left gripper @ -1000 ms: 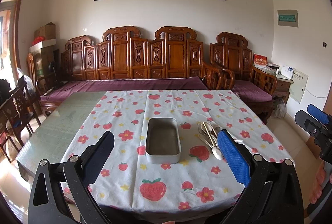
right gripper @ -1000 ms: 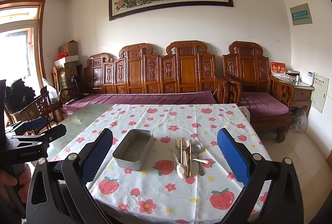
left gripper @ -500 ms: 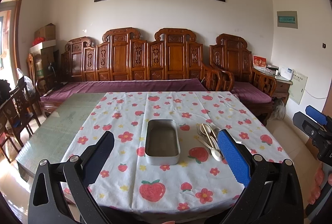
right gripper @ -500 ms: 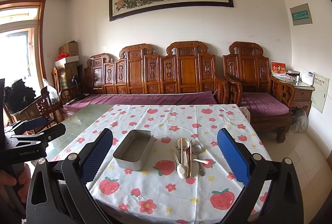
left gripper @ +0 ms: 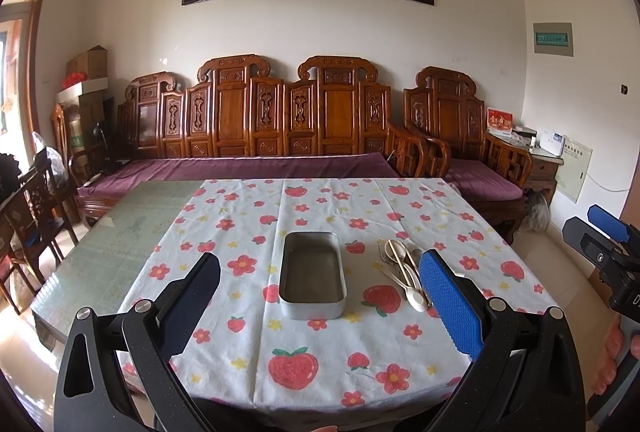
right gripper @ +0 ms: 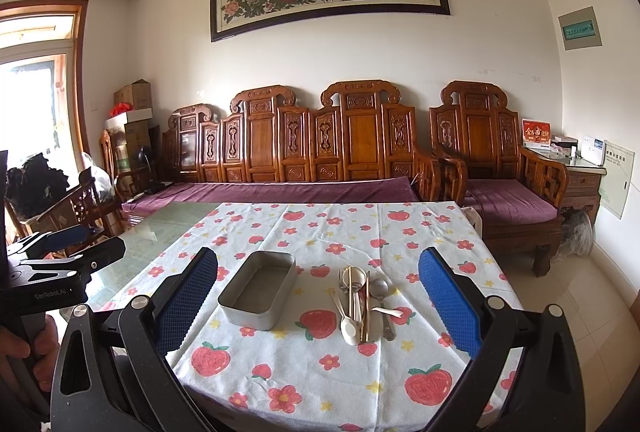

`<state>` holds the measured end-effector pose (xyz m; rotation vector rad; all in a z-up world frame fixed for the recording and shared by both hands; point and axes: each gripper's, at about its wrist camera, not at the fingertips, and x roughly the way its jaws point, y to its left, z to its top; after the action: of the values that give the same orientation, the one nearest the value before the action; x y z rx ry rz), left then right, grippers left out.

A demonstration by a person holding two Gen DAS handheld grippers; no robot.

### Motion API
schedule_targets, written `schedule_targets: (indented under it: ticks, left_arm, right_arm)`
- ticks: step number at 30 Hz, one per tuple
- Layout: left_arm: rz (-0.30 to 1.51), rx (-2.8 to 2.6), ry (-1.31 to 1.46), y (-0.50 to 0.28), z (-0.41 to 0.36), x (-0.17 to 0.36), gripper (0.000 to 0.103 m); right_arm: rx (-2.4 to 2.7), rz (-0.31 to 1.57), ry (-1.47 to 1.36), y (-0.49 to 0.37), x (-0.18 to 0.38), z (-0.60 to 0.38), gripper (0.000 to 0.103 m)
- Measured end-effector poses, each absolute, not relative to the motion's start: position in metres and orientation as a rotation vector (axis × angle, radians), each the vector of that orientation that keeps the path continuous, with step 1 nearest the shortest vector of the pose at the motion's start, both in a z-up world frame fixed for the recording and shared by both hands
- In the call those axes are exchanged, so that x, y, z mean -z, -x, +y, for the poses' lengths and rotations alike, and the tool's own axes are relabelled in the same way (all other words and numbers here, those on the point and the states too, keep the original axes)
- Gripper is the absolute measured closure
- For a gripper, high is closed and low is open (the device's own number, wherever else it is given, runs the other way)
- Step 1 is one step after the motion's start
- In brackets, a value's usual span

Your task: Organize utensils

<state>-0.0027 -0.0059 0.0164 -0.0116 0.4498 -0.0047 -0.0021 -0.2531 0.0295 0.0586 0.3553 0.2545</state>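
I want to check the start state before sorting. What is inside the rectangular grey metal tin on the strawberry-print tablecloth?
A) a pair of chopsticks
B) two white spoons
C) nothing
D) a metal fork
C: the rectangular grey metal tin shows only its bare bottom, while the pile of spoons, chopsticks and metal cutlery lies beside it on the strawberry-print tablecloth.
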Motion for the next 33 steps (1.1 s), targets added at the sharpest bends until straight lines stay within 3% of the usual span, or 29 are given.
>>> schedule_targets:
  ticks: [25, 33]
  left_arm:
    - [0.461, 0.005, 0.011, 0.002, -0.005, -0.01, 0.006]
    - [0.556, 0.005, 0.002, -0.019, -0.002, 0.023, 0.006]
  right_arm:
    - [-0.256, 0.36, -0.058, 0.003, -0.029, -0.253, 0.002]
    - [-0.261, 0.405, -0.057, -0.009, -0.013, -0.251, 0.002]
